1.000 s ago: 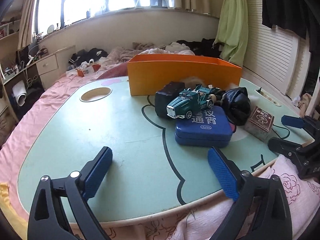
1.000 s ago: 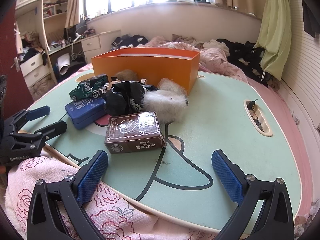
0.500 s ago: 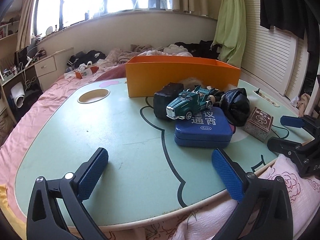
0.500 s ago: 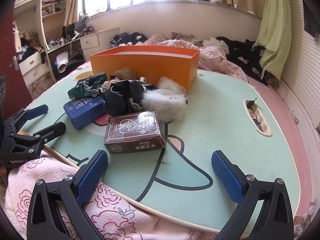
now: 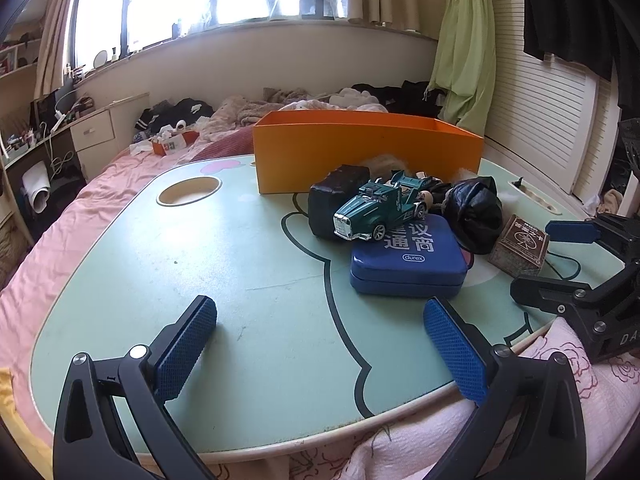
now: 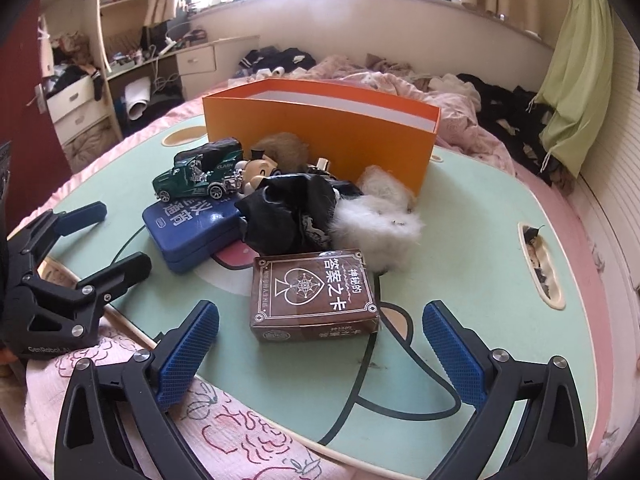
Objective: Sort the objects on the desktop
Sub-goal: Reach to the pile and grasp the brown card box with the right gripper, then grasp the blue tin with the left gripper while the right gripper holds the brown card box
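An orange box [image 5: 368, 152] [image 6: 320, 128] stands open at the back of the mint lap table [image 5: 240, 264]. In front of it lie a green toy car [image 5: 380, 208] [image 6: 200, 176] resting on a blue tin [image 5: 408, 260] [image 6: 196, 228], a black pouch [image 5: 474, 212] [image 6: 292, 212], a black block [image 5: 334, 196], white fluff [image 6: 376, 224], a small doll [image 6: 260, 168] and a brown card box [image 6: 314, 292] [image 5: 520, 246]. My left gripper [image 5: 320, 344] is open and empty over the table's front. My right gripper [image 6: 320, 344] is open, just short of the card box.
The table sits on a bed with pink bedding [image 5: 60, 248]. It has a round cup hole [image 5: 188, 192] at the back left and a slot [image 6: 540, 264] at the right. Clothes [image 6: 500, 108], a desk [image 6: 192, 60] and drawers lie beyond.
My right gripper has moved forward toward the card box, which now looks closer. My left gripper has lifted and drifted slightly. Both stay open.
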A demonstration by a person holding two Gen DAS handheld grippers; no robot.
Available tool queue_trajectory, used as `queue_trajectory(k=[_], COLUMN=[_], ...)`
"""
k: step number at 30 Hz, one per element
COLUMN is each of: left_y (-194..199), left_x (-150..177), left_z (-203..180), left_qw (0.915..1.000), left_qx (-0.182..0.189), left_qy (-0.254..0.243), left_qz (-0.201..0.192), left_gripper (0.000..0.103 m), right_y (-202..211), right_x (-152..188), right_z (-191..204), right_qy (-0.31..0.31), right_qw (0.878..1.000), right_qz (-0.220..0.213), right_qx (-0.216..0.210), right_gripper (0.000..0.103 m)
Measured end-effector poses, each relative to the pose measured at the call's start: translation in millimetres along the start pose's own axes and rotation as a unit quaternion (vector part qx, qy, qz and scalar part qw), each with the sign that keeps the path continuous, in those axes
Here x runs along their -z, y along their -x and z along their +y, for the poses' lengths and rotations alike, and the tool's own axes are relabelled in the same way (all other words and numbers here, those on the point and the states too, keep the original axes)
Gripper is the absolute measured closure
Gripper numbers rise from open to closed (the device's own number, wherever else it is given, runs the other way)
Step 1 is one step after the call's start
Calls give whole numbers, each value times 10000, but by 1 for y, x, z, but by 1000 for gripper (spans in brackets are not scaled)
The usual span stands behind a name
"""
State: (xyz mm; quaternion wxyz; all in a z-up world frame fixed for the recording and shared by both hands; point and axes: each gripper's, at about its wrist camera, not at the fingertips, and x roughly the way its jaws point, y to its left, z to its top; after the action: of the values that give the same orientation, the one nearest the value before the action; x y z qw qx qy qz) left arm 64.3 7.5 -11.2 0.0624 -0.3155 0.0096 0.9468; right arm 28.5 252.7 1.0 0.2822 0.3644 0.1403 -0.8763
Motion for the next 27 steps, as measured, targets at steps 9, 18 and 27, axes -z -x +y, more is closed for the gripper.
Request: queue_trajectory(k=[9,18,27], left_y=[-2,2,-17], left_x=[-1,-3,-34], left_z=[1,4,-25], left_qw=[10000,9990,9934], left_qx=[52,442,802], left_qy=[-9,-51,-543], left_qz=[18,-19,614], left_gripper=[0,0,0], right_y=[13,36,34], right_x=[11,18,18], right_z=[-1,11,7], right_qy=[-182,4,-148], right_qw=[9991,9972,9971], right_qz=[-272,-747,-727], right_qx=[-263,-75,-160], right_gripper=[46,46,45])
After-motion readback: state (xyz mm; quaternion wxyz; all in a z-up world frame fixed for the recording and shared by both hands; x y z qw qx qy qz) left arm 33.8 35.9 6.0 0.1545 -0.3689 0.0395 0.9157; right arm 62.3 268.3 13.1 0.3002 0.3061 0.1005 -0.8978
